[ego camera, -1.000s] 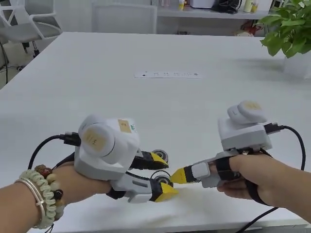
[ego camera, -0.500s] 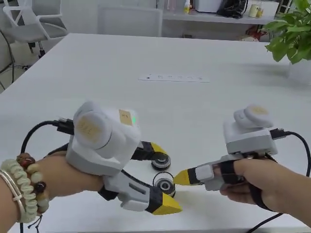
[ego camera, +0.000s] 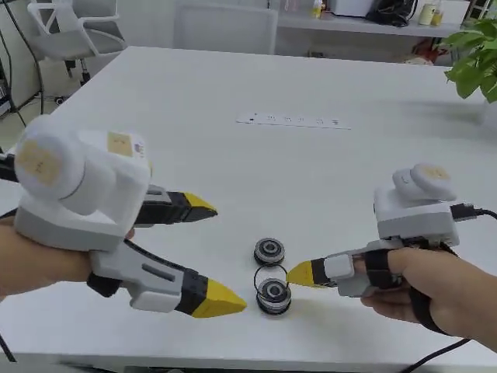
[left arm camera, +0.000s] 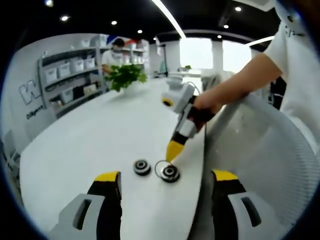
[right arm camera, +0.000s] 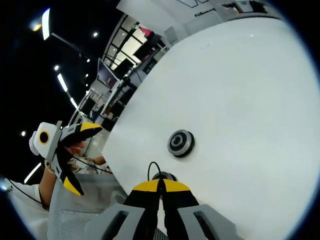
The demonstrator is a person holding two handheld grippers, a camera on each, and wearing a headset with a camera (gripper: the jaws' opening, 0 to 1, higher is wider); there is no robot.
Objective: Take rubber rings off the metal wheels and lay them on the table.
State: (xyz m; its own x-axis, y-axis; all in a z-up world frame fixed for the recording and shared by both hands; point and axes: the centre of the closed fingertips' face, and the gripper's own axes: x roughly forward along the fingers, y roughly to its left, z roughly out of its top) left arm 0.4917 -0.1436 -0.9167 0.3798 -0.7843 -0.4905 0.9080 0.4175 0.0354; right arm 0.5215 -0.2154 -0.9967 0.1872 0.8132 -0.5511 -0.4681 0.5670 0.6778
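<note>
Two small metal wheels lie near the table's front edge: a far wheel (ego camera: pixel 269 250) (left arm camera: pixel 142 167) (right arm camera: pixel 180 142) and a near wheel (ego camera: pixel 273 294) (left arm camera: pixel 170 173). A thin black rubber ring (ego camera: pixel 266 274) (left arm camera: pixel 160 168) (right arm camera: pixel 149 169) stands up as a loop beside the near wheel. My right gripper (ego camera: pixel 298 273) (right arm camera: pixel 160 186) is shut, its yellow tips pinching that ring's edge; in the left gripper view the right gripper (left arm camera: pixel 173 150) points down at it. My left gripper (ego camera: pixel 210 252) (left arm camera: pixel 166 176) is held open to the left of the wheels, touching nothing.
A white power strip (ego camera: pixel 293 121) lies at mid-table. A green plant (ego camera: pixel 475 58) stands at the far right edge, an office chair (ego camera: pixel 74 27) beyond the far left corner. The table's front edge (ego camera: pixel 256 361) runs just below the wheels.
My left gripper has opened and drawn back left, away from the wheels. The rubber ring now shows as a loose loop beside the near wheel. The head camera has shifted.
</note>
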